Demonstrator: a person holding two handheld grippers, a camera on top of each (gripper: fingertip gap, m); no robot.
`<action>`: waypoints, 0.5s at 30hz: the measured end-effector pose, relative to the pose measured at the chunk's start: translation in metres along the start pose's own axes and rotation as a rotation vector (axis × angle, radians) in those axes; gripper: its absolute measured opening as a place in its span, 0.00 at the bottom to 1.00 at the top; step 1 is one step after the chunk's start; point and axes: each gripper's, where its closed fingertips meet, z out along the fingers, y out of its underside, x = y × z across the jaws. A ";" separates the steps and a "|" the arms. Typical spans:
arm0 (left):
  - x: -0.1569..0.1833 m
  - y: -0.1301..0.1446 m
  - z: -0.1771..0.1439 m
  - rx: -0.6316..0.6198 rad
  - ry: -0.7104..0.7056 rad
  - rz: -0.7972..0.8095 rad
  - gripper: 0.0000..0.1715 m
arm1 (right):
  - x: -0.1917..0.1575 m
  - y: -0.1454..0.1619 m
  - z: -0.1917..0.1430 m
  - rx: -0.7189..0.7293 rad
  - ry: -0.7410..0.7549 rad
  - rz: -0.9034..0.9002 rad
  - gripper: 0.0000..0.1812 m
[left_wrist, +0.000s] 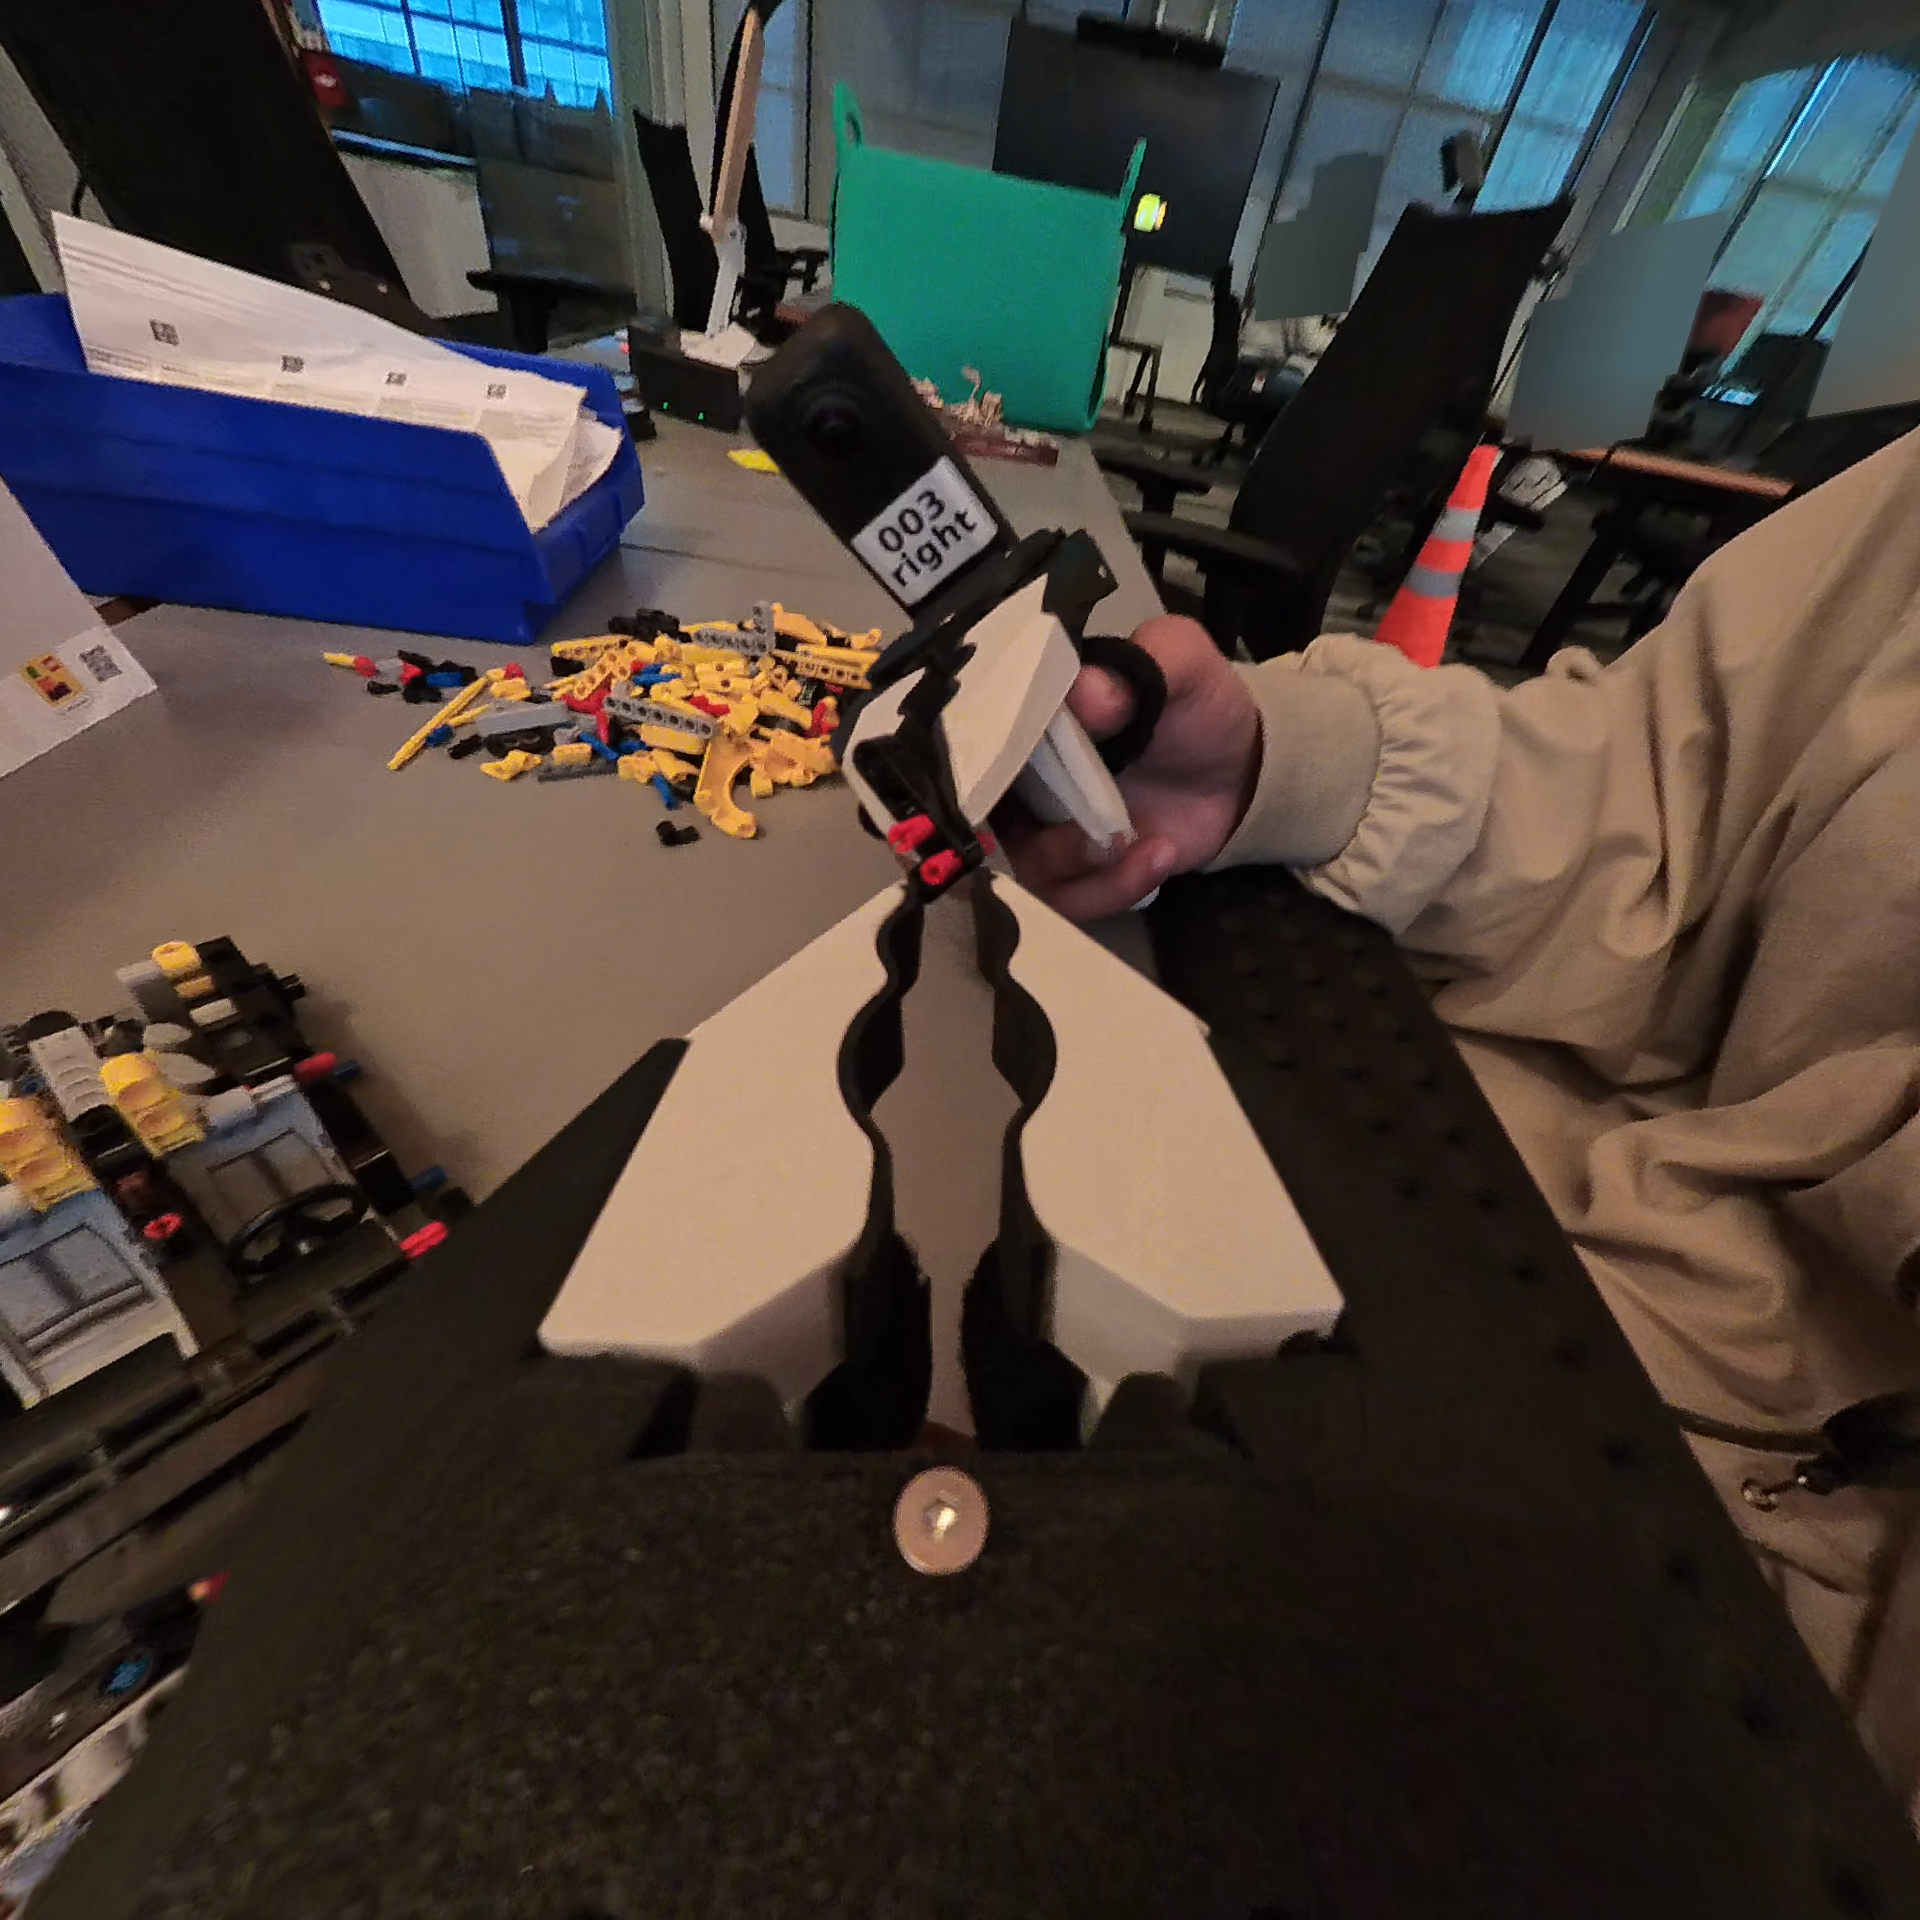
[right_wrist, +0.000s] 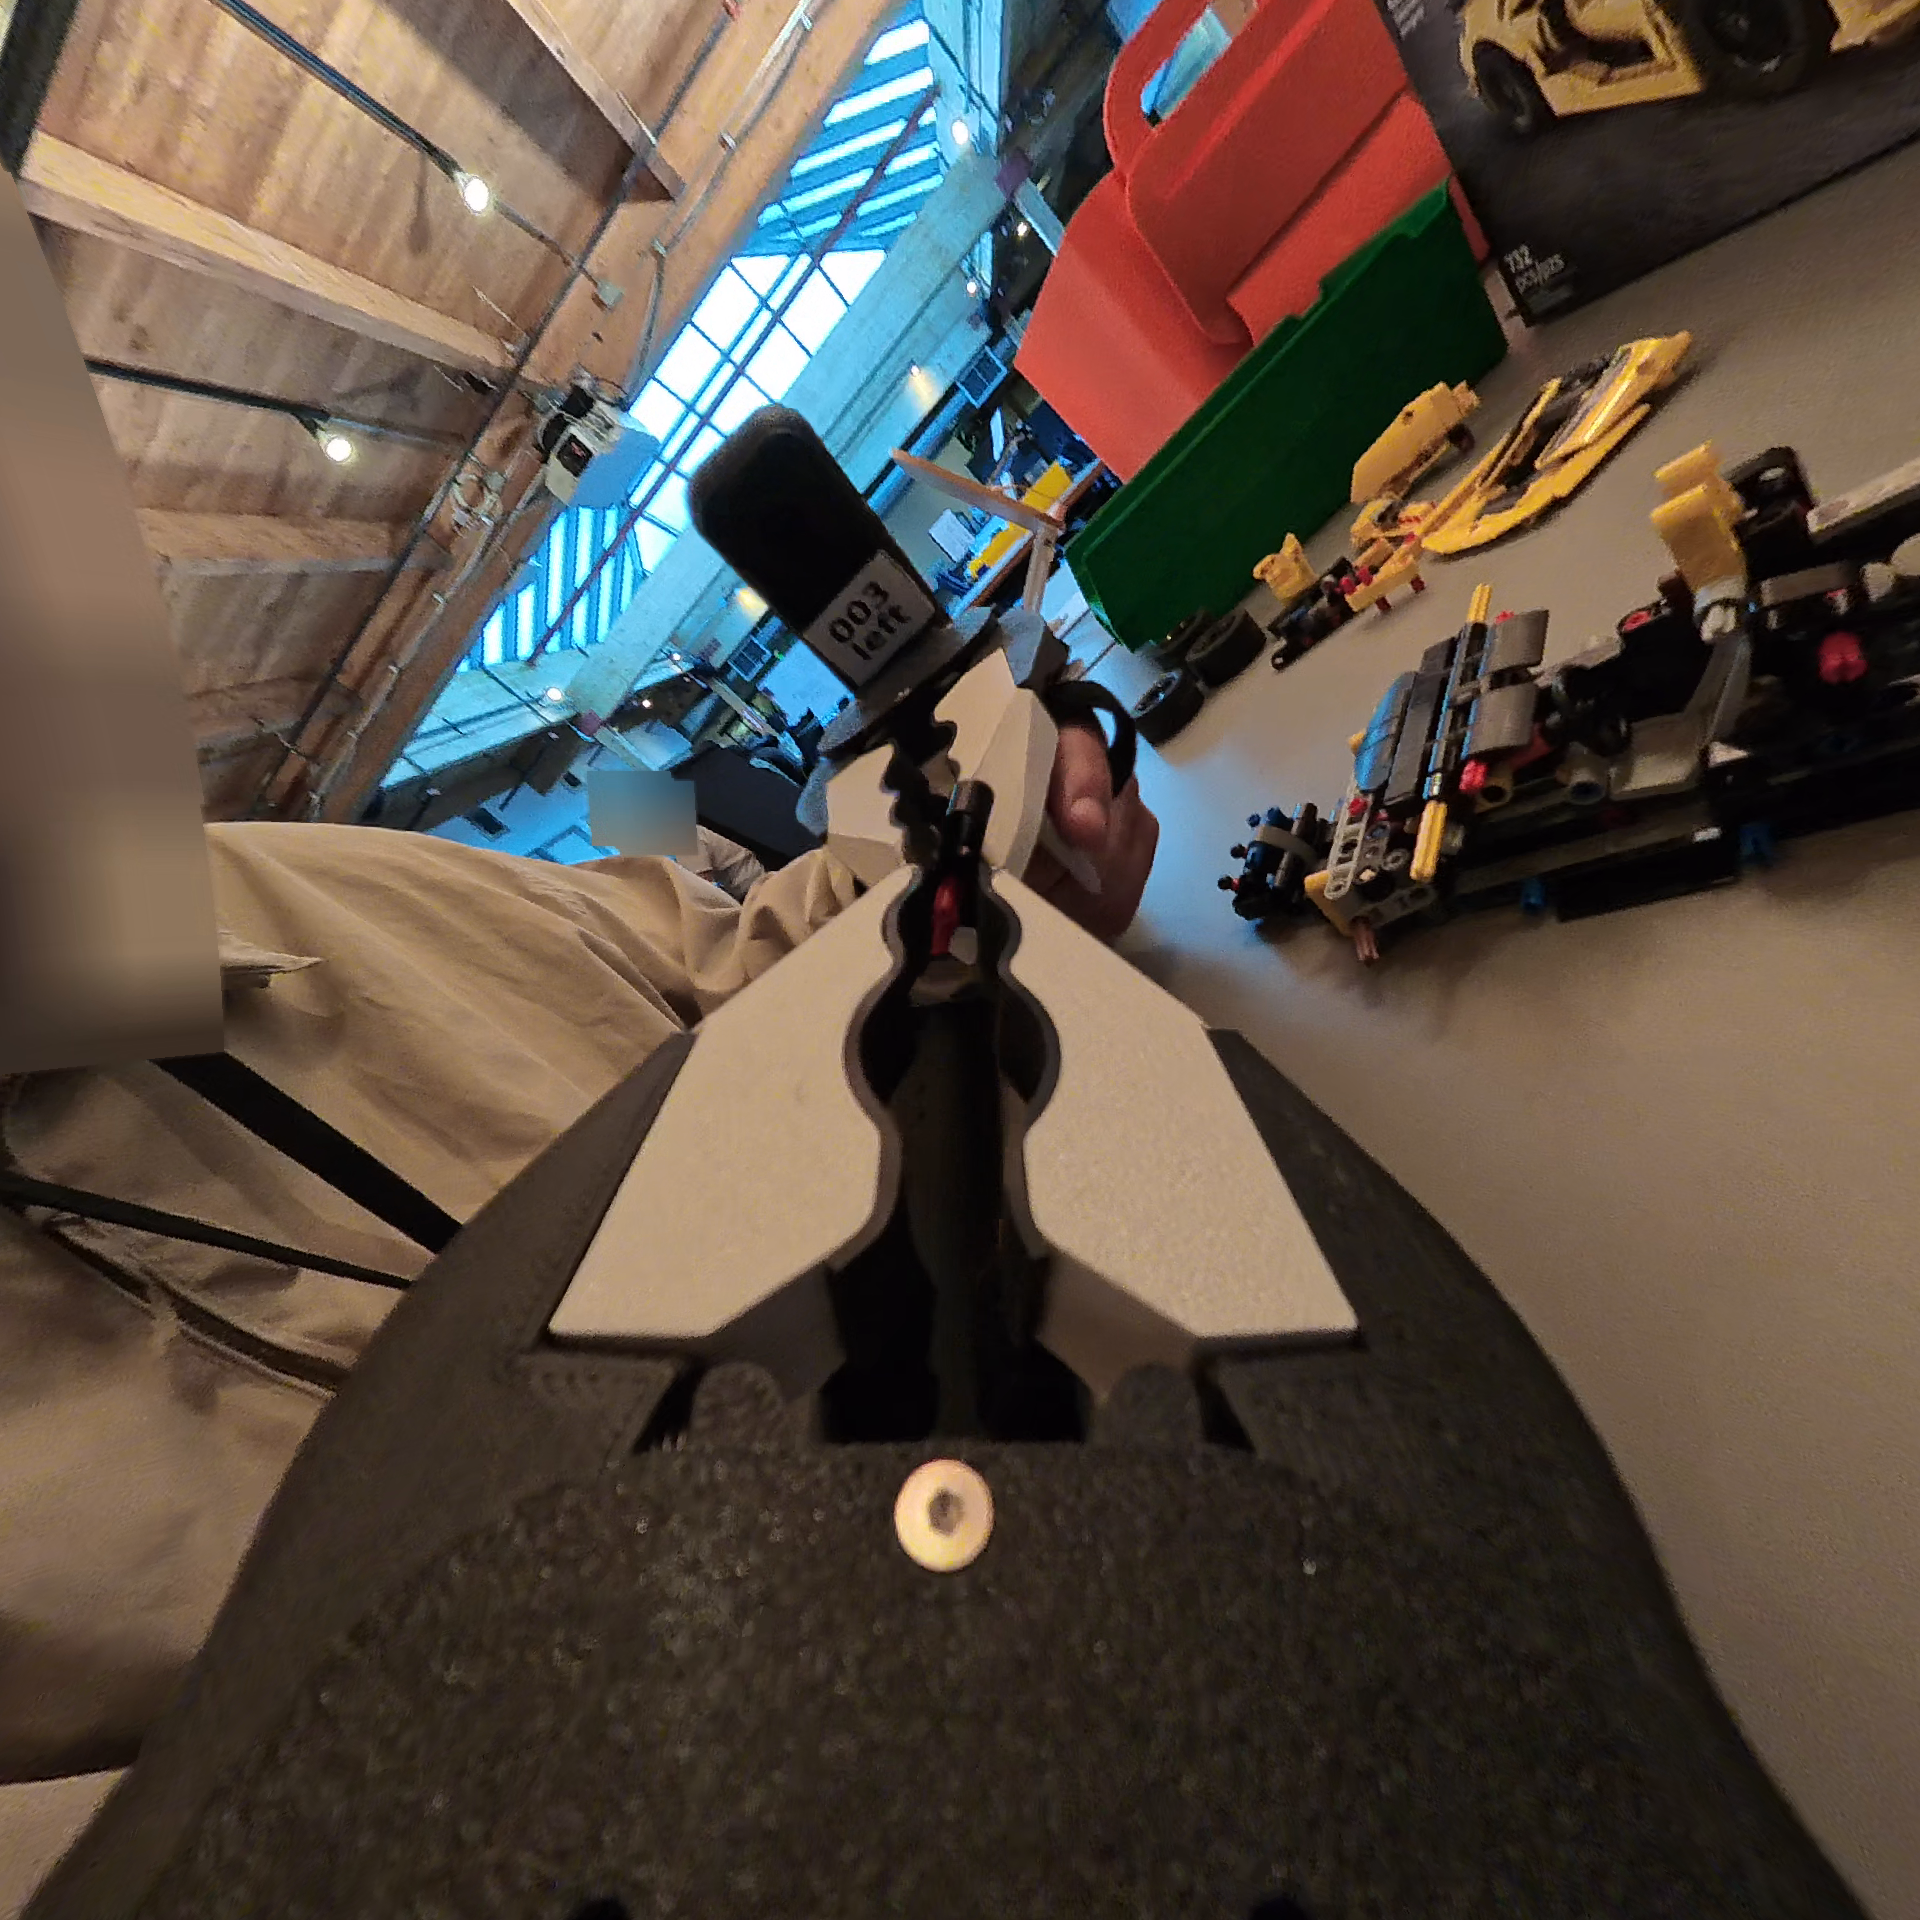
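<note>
**A:** What are your jaws doing?

**B:** My left gripper (left_wrist: 943, 891) (right_wrist: 961, 831) and my right gripper (left_wrist: 920, 821) (right_wrist: 945, 888) meet tip to tip, raised off the counter (left_wrist: 312, 883). Both sets of jaws are clenched on one small black piece with red pins (left_wrist: 935, 852) (right_wrist: 943, 904), each from its own end. One red pin sits right between the right fingertips. The black end is pinched in the left ones.

**A:** And your hands?

**B:** My right hand (left_wrist: 1174, 748), in a beige sleeve (left_wrist: 1558, 831), is wrapped round the right handle. My left hand (right_wrist: 1101, 831) grips the other handle.

**A:** What lies around you?

**B:** Just beyond the meeting point is a pile of loose yellow, blue, red and grey bricks (left_wrist: 675, 707). Behind that stands a blue bin (left_wrist: 312, 520) with paper sheets (left_wrist: 312, 343) sticking out. A part-built black and grey vehicle model (left_wrist: 156, 1143) (right_wrist: 1610, 748) rests on the counter to the left of my left gripper, well apart from the piece I hold. Past the model lie yellow body panels (right_wrist: 1538, 457) and a few loose black wheels (right_wrist: 1195, 675), near a green bin (right_wrist: 1299, 457). Red bins (right_wrist: 1195, 260) are stacked on it. A dark box bearing a picture of a yellow car (right_wrist: 1610, 135) stands next to those. Off the counter, by a chair, is an orange traffic cone (left_wrist: 1444, 561).
</note>
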 end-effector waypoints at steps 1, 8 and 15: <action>0.001 -0.002 0.000 0.014 0.006 0.000 0.05 | -0.002 0.000 0.000 0.005 -0.013 0.006 0.03; 0.004 -0.002 0.005 0.019 -0.024 0.075 0.11 | -0.009 -0.006 -0.002 0.034 -0.077 0.038 0.03; 0.003 0.000 0.009 0.010 -0.053 0.135 0.07 | -0.008 -0.001 0.001 0.006 -0.079 0.054 0.03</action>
